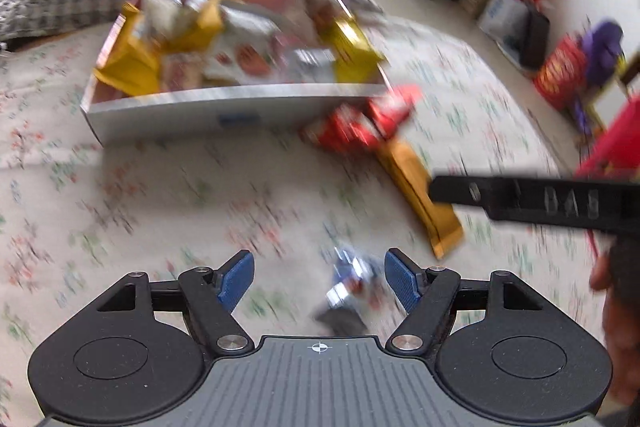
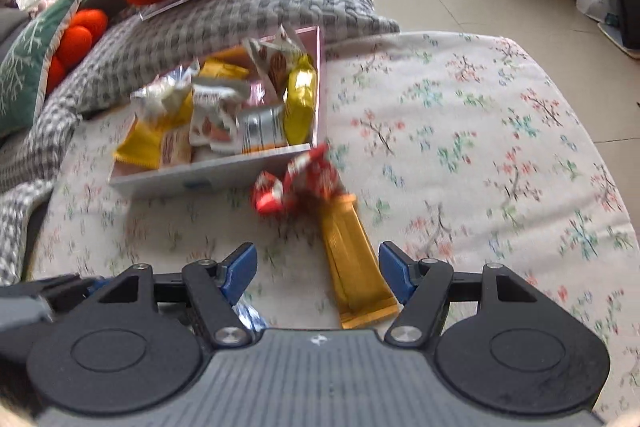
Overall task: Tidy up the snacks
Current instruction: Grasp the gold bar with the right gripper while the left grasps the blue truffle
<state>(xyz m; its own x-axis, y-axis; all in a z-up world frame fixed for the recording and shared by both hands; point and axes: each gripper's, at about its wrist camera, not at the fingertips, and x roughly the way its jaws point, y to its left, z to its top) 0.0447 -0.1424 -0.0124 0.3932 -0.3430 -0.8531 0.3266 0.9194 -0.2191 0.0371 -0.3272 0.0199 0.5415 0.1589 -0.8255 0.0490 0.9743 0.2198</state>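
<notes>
Right gripper nearer: gold bar between its wide fingers, long axis pointing ahead toward box; left gripper wide too.

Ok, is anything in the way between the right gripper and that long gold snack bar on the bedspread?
Nothing visible blocks it. The right gripper is open, and the near end of the gold snack bar already lies between its fingers. The red wrappers sit at the bar's far end, next to the box.

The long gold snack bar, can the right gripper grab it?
Probably yes. The right gripper is open, and the gold bar lies flat on the floral cover between its fingers, nothing covering its near end.
</notes>
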